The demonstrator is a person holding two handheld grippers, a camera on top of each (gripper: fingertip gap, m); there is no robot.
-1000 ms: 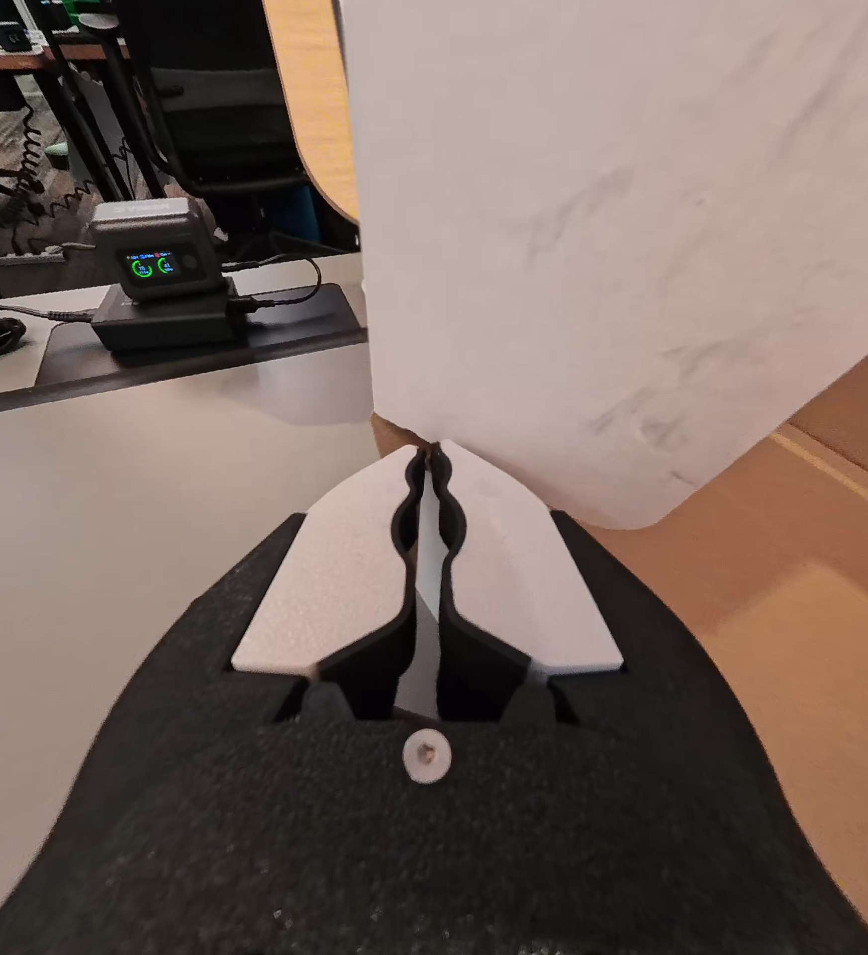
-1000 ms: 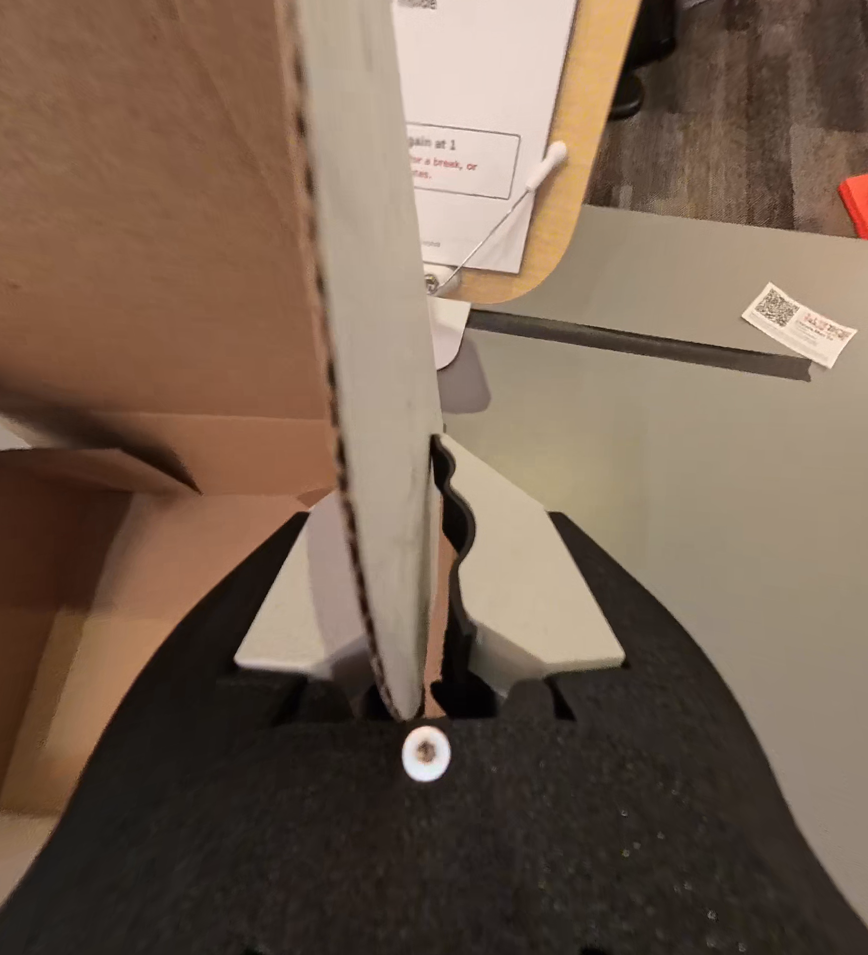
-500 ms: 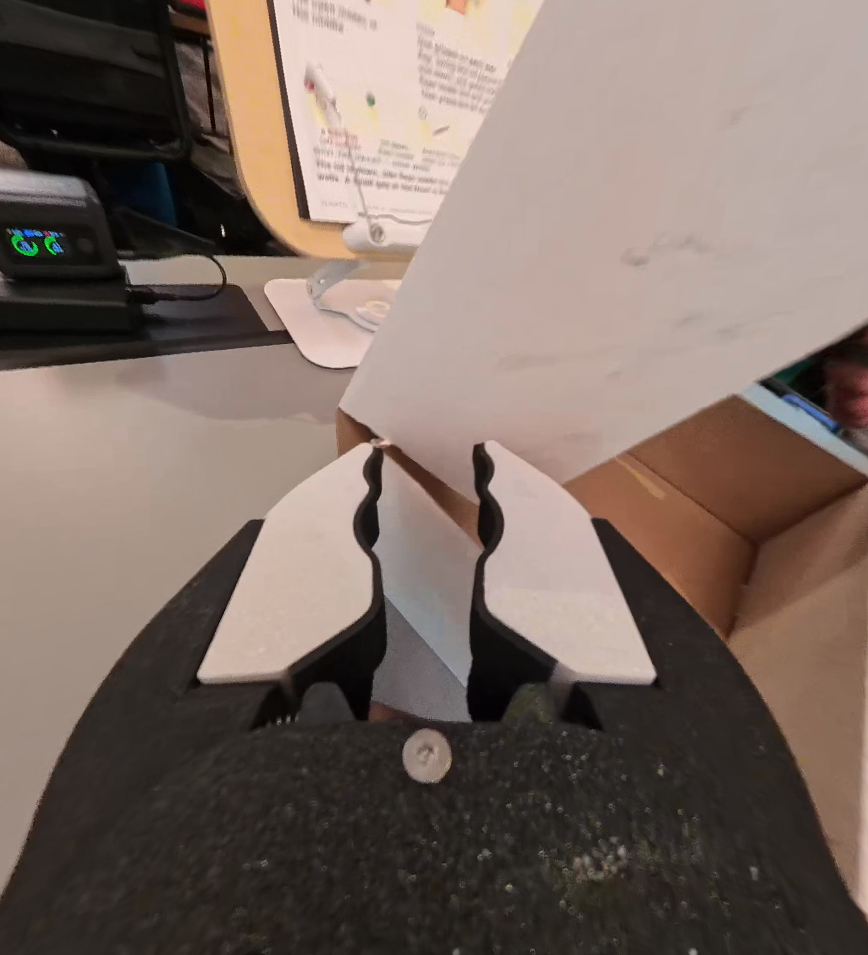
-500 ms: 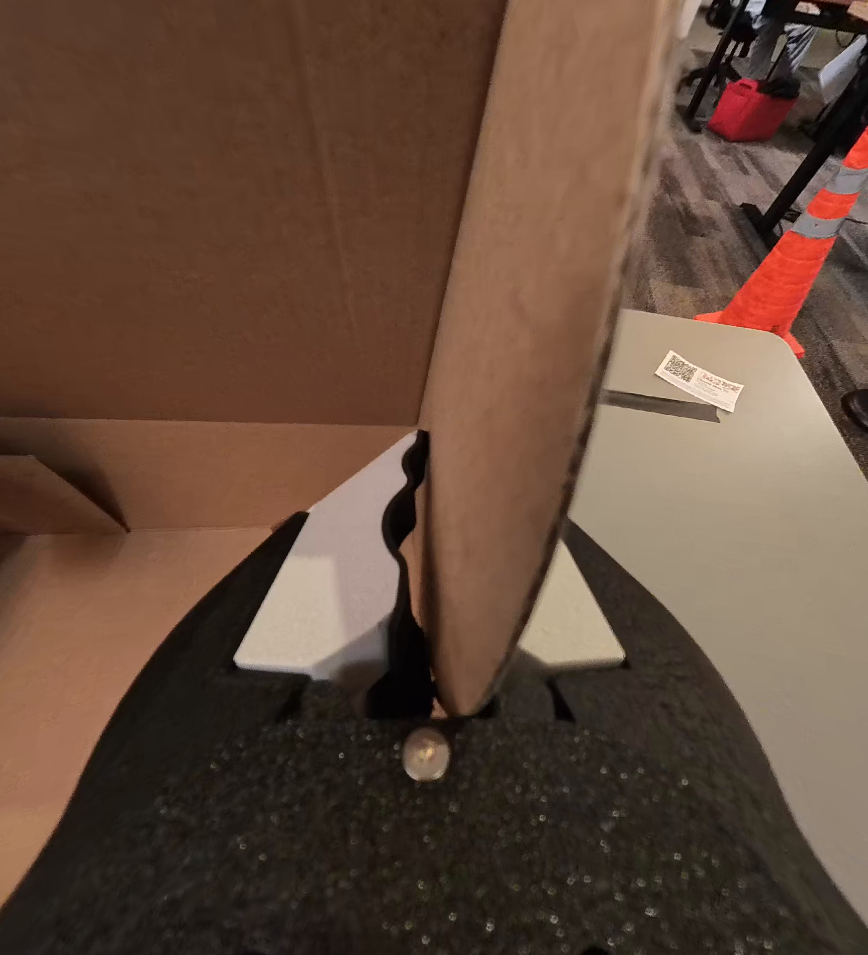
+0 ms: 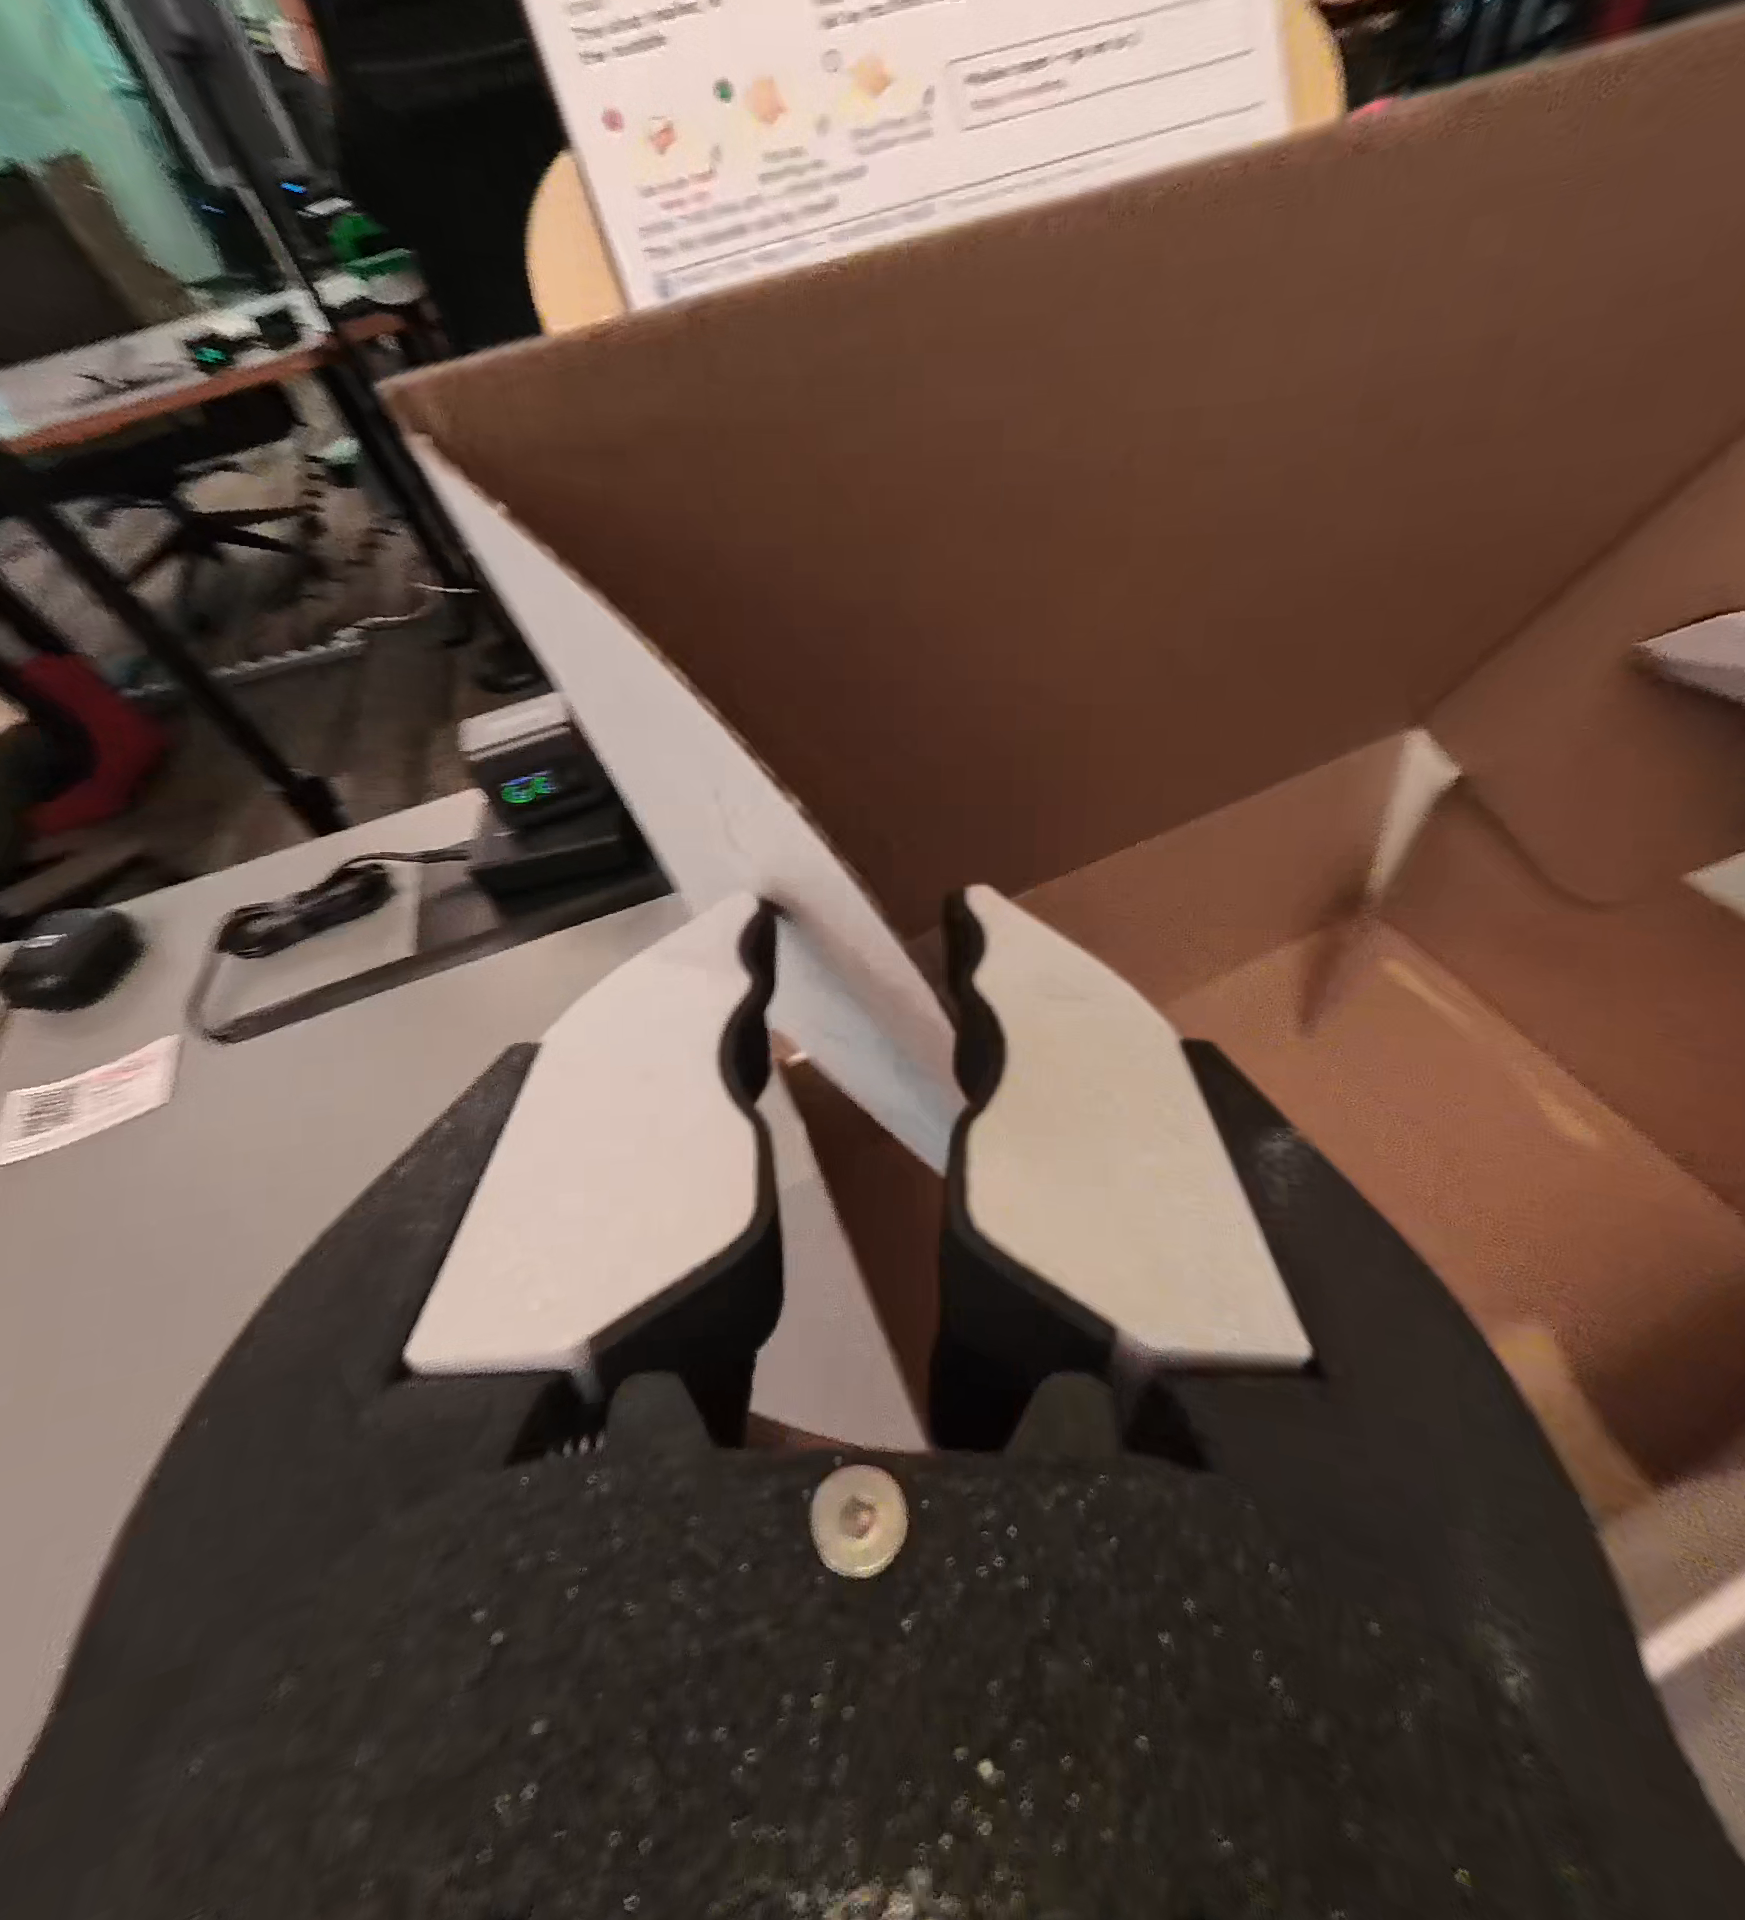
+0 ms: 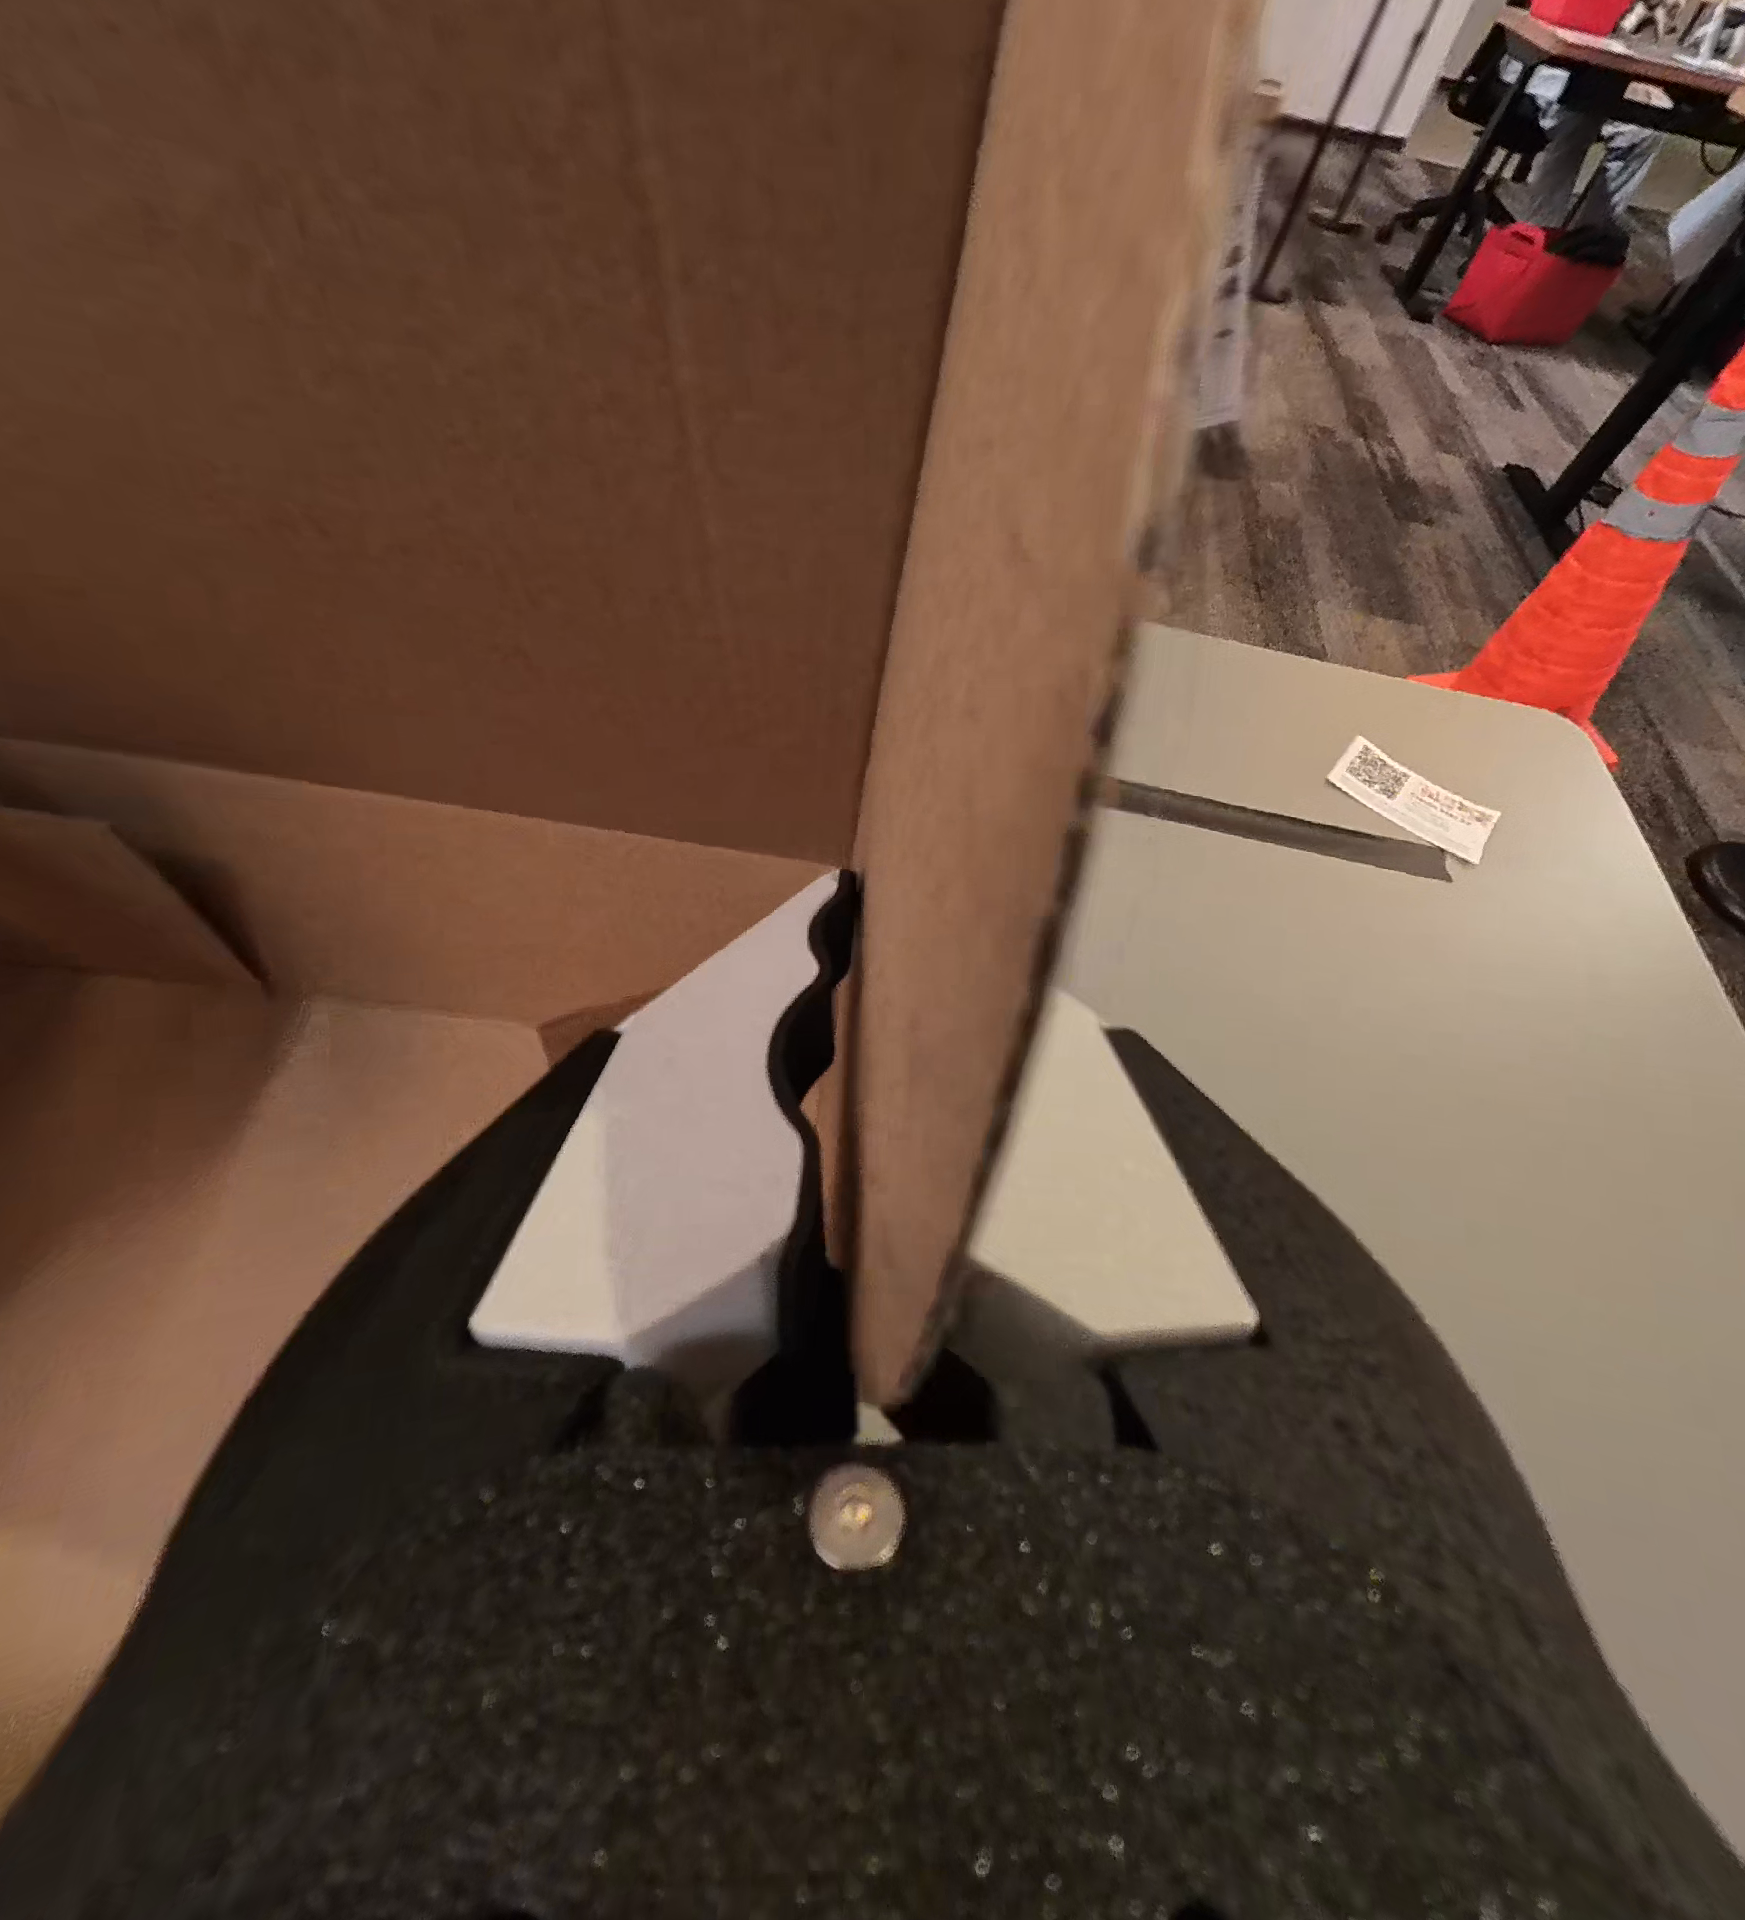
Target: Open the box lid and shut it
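Through the left wrist view, my left gripper (image 5: 857, 935) stands with its fingers parted a moderate way; the white-faced side flap (image 5: 712, 821) of the lid runs between them, close to the left finger, but I see no squeeze on it. The cardboard box (image 5: 1470, 1122) sits on the grey table (image 5: 120, 1247), its brown lid (image 5: 1055, 520) raised behind the open interior. Left of the box I see a small device with a green display (image 5: 535, 779), a coiled black cable (image 5: 307, 914) and a white sticker (image 5: 83, 1099); an instruction board (image 5: 899, 125) rises behind the lid.

The right wrist view gives what the left cannot: my right gripper (image 6: 909, 997) is closed tight on the lid's other side flap (image 6: 1013, 727), brown face toward the camera, which stands upright and hides most of the right finger. Right of the box a black tape strip (image 6: 1283, 831) and a white sticker (image 6: 1413, 798) lie on the table (image 6: 1470, 1143), with an orange traffic cone (image 6: 1657, 540) on the floor beyond.
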